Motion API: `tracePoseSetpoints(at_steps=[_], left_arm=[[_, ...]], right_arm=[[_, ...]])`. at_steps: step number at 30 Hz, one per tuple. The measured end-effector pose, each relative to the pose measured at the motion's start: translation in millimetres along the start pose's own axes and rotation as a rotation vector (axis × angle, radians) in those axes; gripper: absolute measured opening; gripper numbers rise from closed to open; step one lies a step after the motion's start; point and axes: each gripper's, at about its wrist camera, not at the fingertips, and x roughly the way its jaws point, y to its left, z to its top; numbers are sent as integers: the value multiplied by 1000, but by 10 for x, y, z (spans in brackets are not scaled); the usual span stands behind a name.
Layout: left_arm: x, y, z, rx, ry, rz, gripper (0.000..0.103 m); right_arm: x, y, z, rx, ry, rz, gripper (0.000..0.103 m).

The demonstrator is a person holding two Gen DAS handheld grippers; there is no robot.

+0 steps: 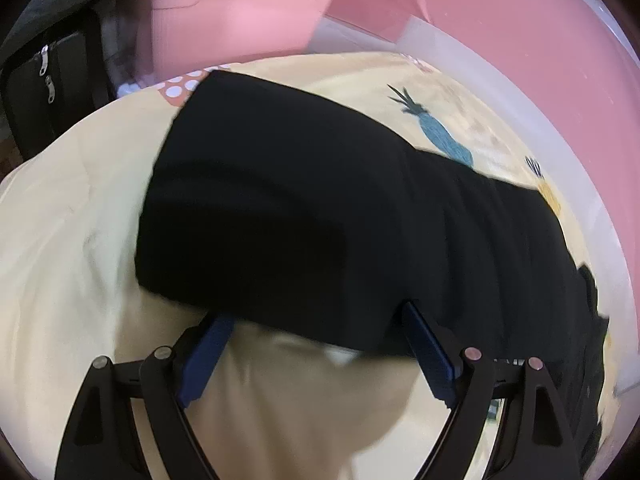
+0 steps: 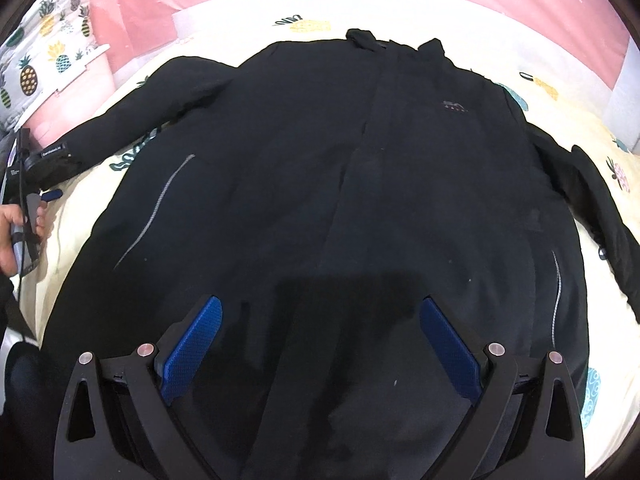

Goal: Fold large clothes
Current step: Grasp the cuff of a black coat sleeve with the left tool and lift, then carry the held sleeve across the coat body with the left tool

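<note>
Jacket (image 2: 320,200), black, lies spread front-up on the pineapple-print sheet (image 2: 592,128), its long axis running from hem near the right wrist camera to collar at the far side, sleeves out to both sides. Right gripper (image 2: 320,320) hangs over the hem, jaws wide and holding nothing. Left gripper (image 1: 316,320) gapes wide at the left sleeve's cuff (image 1: 280,220), its fingertips hidden under the cloth.

Black jacket (image 2: 360,200) lies spread flat, front up, on the pineapple-print bed sheet (image 2: 560,92), both sleeves out to the sides. Right gripper (image 2: 318,340) hangs over its lower hem, jaws wide apart. Left gripper (image 2: 40,184) sits at the left sleeve cuff.
</note>
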Motion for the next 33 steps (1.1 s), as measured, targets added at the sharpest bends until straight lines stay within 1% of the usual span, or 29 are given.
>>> tracePoseSetpoints(at_steps=[1,3,4,5,6,7,8,11,12,15,20,24,26,29,31,33], left_arm=[[3,12,21,-5,1,-2,87],[8,-11,37,21,14,21,78],[3,-34,45,40,11,33,64],[-8,-51,53,51,10,23,45],[24,-80,106,58,18,20,40],[4,-104,131,66,22,21,28],[-44,-136,152,72,16,14,21],[-283,-286,200,120,-26,4,17],[-400,-365,220,139,-46,-7,16],[-774,-655,273,207,-111,-53,14],[-1443,-1425,359,376,-237,-167,14],[-1811,-2173,263,507,-295,-273,14],[-1900,-2546,152,562,-303,-321,14],[-1894,-3115,-87,635,-285,-390,13],[-1839,-3466,-360,685,-263,-428,13],[-1691,-3785,-640,733,-218,-459,13]], right_arm=[[5,-8,5,4,-2,-4,99],[13,-32,14,13,-2,-10,99],[17,-58,15,23,0,-14,99],[15,-75,9,30,2,-15,99],[18,-105,4,40,8,-21,99],[17,-124,-3,47,14,-30,99],[15,-139,-7,51,17,-35,99],[-25,-230,-34,61,17,-46,96],[-38,-259,-43,63,16,-51,93],[-67,-342,-69,75,14,-56,92],[-135,-535,-147,122,-3,-50,92],[-153,-704,-225,175,-7,-41,92],[-173,-830,-286,208,-11,-39,92],[-213,-1012,-368,247,-17,-45,92],[-249,-1161,-423,270,-21,-53,92],[-276,-1289,-454,292,-25,-61,92]])
